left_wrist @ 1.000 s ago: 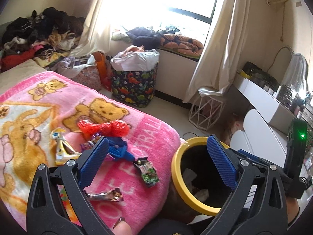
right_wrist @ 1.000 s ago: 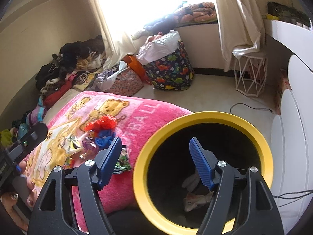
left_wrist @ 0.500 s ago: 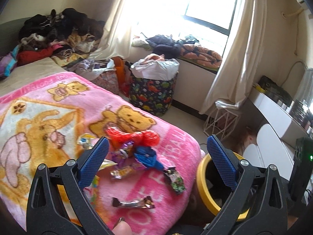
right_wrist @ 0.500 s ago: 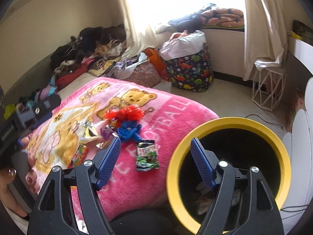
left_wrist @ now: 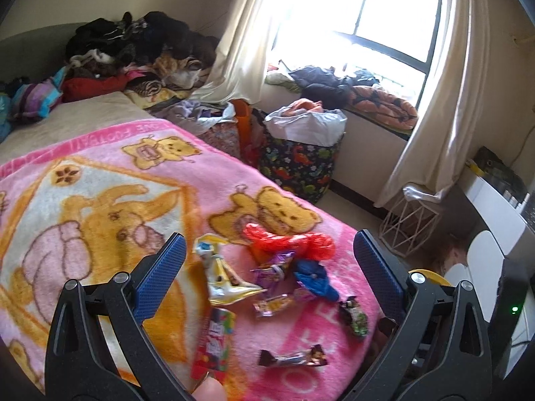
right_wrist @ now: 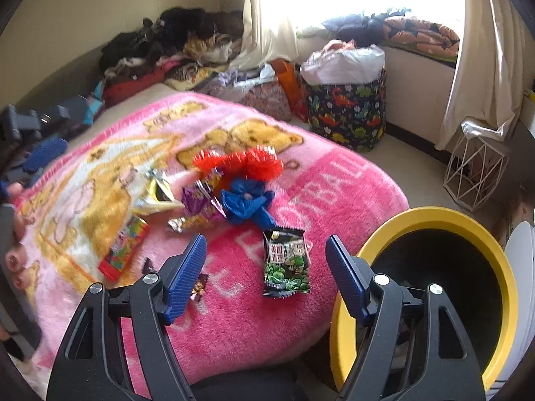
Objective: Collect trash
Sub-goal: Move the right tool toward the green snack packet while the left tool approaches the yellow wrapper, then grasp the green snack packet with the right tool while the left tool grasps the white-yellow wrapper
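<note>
1. Step in hand, as I judge it: lining up on the next piece of litter. Both tools are over the bed, nothing picked up.
2. Right hand-held gripper point(right_wrist: 265, 279): jaws wide apart, empty, bracketing a green snack packet point(right_wrist: 287, 262) that lies flat on the pink blanket point(right_wrist: 321, 193).
3. Left hand-held gripper point(left_wrist: 267, 267): also wide open and empty, hanging over the main heap of litter.
4. Litter: red plastic bag point(left_wrist: 291, 242), blue wrapper point(left_wrist: 314, 279), yellow-white packet point(left_wrist: 222, 275), purple wrappers, a red candy box point(left_wrist: 214, 344), a brown wrapper point(left_wrist: 294, 357). All lie on the blanket, close together.
5. Next move, probably: lower the right jaws onto the green packet, pinch an edge since it lies flat, then carry it right.
6. Yellow-rimmed bin point(right_wrist: 431, 215): on the floor just beside the bed's edge, dark inside; a few pale scraps show at the bottom.
7. Dinosaur-print basket point(right_wrist: 347, 113) by the window: stuffed with white plastic and cloth.
</note>
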